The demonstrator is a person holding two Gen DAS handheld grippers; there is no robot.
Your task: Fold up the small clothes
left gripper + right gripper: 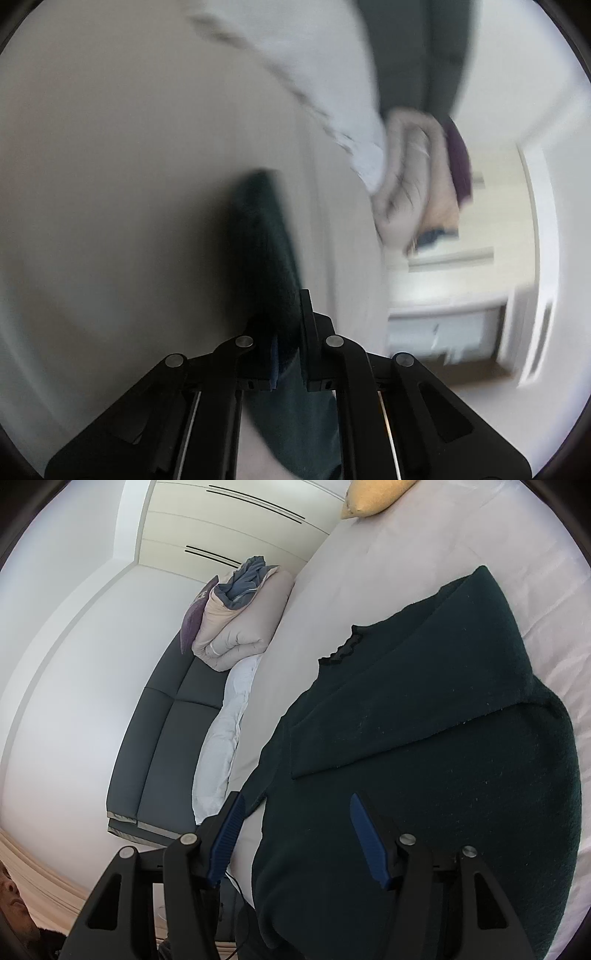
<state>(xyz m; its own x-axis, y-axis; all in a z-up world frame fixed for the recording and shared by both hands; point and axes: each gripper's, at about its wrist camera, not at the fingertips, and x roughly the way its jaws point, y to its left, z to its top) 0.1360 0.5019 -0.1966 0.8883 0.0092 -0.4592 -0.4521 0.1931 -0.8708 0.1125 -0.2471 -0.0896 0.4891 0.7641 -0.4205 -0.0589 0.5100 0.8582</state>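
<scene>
A dark green knit garment [436, 760] lies on the white bed sheet [369, 568], with one part folded over across its top. My right gripper [295, 812] hovers over its lower left edge, jaws wide apart, blue pads bare. In the blurred left wrist view, my left gripper [286, 325] is shut on an edge of the same dark green garment [266, 236], which stretches away from the fingers above the pale sheet [110, 166].
A dark grey sofa [162, 738] runs beside the bed, carrying a rolled beige duvet [240, 627], a purple cushion [192, 624] and a white quilt [221, 746]. A yellow pillow [376, 494] lies at the bed's far end. White wardrobe doors [229, 524] stand behind.
</scene>
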